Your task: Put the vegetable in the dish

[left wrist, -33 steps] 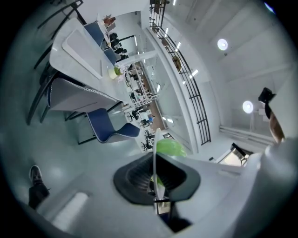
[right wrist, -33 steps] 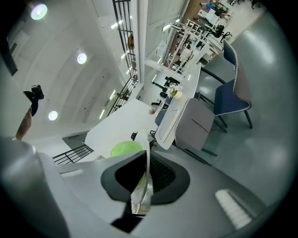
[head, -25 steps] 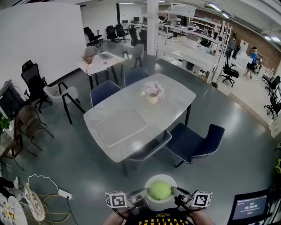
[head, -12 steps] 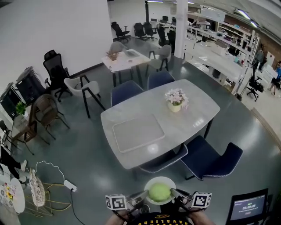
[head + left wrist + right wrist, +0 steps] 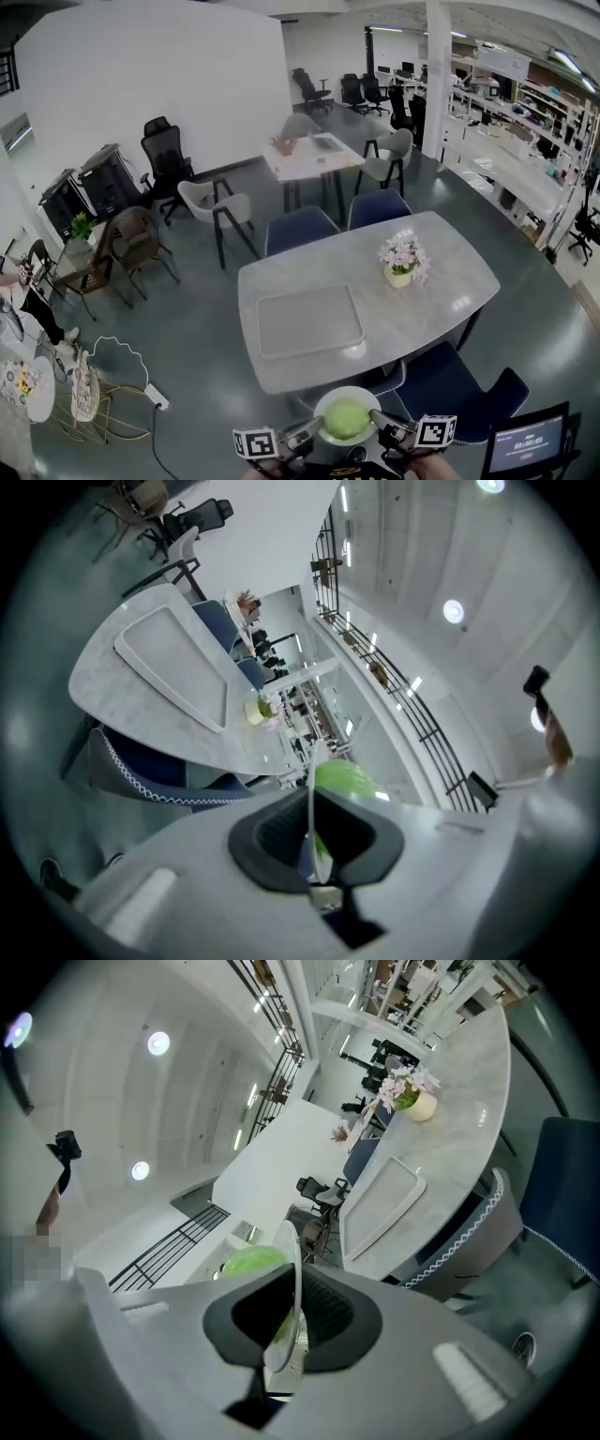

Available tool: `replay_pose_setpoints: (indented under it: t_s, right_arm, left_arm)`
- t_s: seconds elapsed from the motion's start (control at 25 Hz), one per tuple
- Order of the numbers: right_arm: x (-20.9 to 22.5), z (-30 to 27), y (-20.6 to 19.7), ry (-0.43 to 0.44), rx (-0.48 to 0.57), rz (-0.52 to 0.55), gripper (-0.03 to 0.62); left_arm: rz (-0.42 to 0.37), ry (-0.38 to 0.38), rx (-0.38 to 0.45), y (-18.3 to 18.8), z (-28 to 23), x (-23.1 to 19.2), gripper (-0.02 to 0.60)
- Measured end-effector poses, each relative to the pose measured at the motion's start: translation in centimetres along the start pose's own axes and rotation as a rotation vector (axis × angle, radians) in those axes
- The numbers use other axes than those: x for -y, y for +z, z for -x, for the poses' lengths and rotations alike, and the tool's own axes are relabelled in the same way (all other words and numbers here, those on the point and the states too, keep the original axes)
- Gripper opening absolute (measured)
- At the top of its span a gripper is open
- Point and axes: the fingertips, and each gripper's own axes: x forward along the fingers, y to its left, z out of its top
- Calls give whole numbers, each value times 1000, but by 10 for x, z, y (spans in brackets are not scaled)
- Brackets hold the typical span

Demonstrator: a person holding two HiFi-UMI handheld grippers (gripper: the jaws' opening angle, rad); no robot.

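- i've got the left gripper [image 5: 314,836] clamped on the thin rim of the white dish [image 5: 328,401]; in the left gripper view the rim runs edge-on between the two dark pads.
- the right gripper [image 5: 291,1321] is the same story, closed on the opposite rim, with the plate edge pinched between its pads.
- the green vegetable [image 5: 346,419] sits in the middle of the dish, round and pale green, showing just past the rim in both gripper views.
- in the head view the dish is up in the air at 6 o'clock, the left gripper on its rim at about 8 o'clock and the right at about 4 o'clock.
- the grey marble counter [image 5: 441,272] lies at 12 o'clock from the dish, apart from it.
- a pale rectangular tray [image 5: 307,322] rests on the near half of the counter.
- a pot of pink flowers [image 5: 401,262] stands at 2 o'clock from the tray.
- blue chairs [image 5: 448,384] are tucked along the near side, just under and beside the dish.
- a small screen [image 5: 525,445] glows at 3 o'clock from the right gripper.
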Motion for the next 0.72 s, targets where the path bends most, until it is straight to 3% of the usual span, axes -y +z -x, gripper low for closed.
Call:
replay_pose_setpoints:
  t_s: [0.24,0.52,0.72]
  right_arm:
    - [-2,-21,19,97,-94,14,23]
    - [11,-57,41,111,-142,-5,20]
    - [18,-83,70,72,-114,28,18]
  left_arm:
    - [10,55,77,12,-5,-8,14]
    - [23,79,109,46,-9,-25,14]
    - [-1,46,83,87,-22,-37,15]
